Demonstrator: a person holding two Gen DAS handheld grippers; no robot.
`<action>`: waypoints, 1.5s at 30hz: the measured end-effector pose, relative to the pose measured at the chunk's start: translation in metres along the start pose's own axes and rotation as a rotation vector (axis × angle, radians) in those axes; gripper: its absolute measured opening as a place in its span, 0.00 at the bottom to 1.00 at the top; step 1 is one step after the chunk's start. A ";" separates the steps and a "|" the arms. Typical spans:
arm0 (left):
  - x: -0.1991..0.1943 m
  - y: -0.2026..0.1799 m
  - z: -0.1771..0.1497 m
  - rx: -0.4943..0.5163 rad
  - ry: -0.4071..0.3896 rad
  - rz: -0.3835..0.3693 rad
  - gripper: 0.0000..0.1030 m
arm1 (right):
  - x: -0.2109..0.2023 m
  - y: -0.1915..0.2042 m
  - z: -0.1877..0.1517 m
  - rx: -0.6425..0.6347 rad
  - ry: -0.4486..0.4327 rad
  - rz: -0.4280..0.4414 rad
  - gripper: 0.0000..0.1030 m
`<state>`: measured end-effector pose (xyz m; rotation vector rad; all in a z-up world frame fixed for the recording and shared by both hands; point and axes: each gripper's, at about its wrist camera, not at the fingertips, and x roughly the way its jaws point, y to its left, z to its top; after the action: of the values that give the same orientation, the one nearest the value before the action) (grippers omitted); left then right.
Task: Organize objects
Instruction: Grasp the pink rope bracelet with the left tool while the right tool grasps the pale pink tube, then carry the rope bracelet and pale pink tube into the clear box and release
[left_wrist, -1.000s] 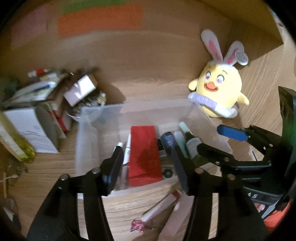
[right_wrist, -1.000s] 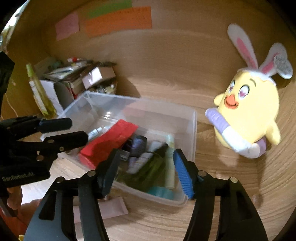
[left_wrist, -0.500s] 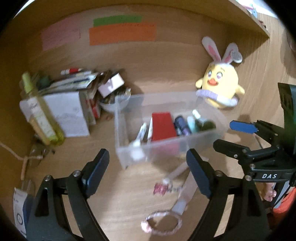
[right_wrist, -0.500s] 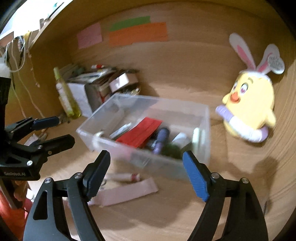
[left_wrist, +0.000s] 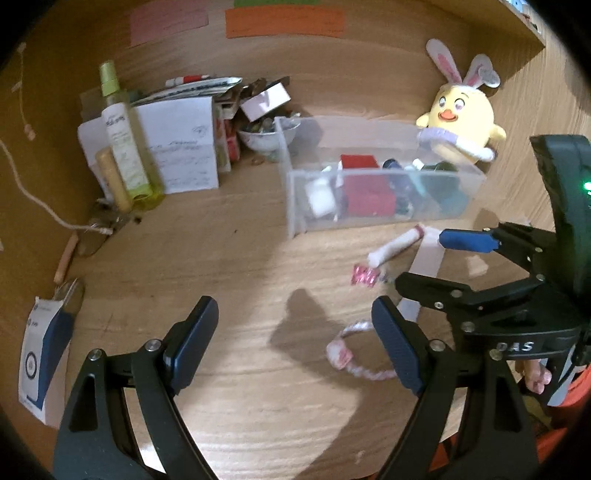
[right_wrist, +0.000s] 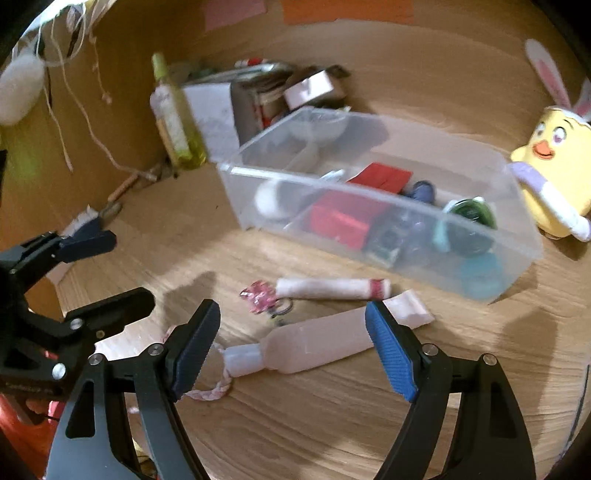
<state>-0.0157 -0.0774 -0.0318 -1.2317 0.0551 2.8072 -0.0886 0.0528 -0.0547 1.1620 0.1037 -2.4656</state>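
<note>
Far left edge of the desk: a white-and-blue carton (left_wrist: 44, 363) lies flat, with a cord (left_wrist: 40, 205) trailing toward the back left corner.
Back left corner: a tall yellow-green spray bottle (left_wrist: 123, 136) stands upright just beside a pile of white boxes and papers (left_wrist: 184, 147); a small bowl (left_wrist: 267, 138) sits to the right of the pile.
Left gripper (left_wrist: 291, 345): jaws spread wide, nothing between them, hovering above bare desk (left_wrist: 221, 258) toward the front.
Middle back: a clear plastic bin (right_wrist: 388, 199) holds a red box (right_wrist: 343, 218), a dark blue bottle (right_wrist: 421, 190), a green bottle (right_wrist: 471, 212) and other small items too blurred to name.
In front of the bin: a white roll with a red band (right_wrist: 332, 288) lies on its side, a pink charm (right_wrist: 258, 295) at its left end; a pale pink tube (right_wrist: 306, 349) lies nearer the front, and a pink-white braided loop (left_wrist: 354, 356) lies to its left.
Right gripper (right_wrist: 293, 347): jaws spread wide, empty, poised over the tube, which lies between the fingers but untouched.
Back right: a yellow chick plush with rabbit ears (left_wrist: 458, 114) stands just behind the bin's right end.
</note>
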 end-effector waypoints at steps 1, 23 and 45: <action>0.000 0.001 -0.003 -0.001 0.003 -0.002 0.83 | 0.005 0.004 -0.001 -0.011 0.012 -0.008 0.76; 0.030 -0.021 -0.034 0.014 0.075 -0.057 0.47 | -0.022 -0.063 -0.058 0.065 0.099 -0.158 0.77; 0.002 -0.026 -0.012 0.012 -0.069 -0.037 0.10 | -0.060 -0.074 -0.069 0.110 -0.029 -0.194 0.19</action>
<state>-0.0062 -0.0518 -0.0415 -1.1204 0.0451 2.8107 -0.0341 0.1568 -0.0620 1.2121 0.0762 -2.6870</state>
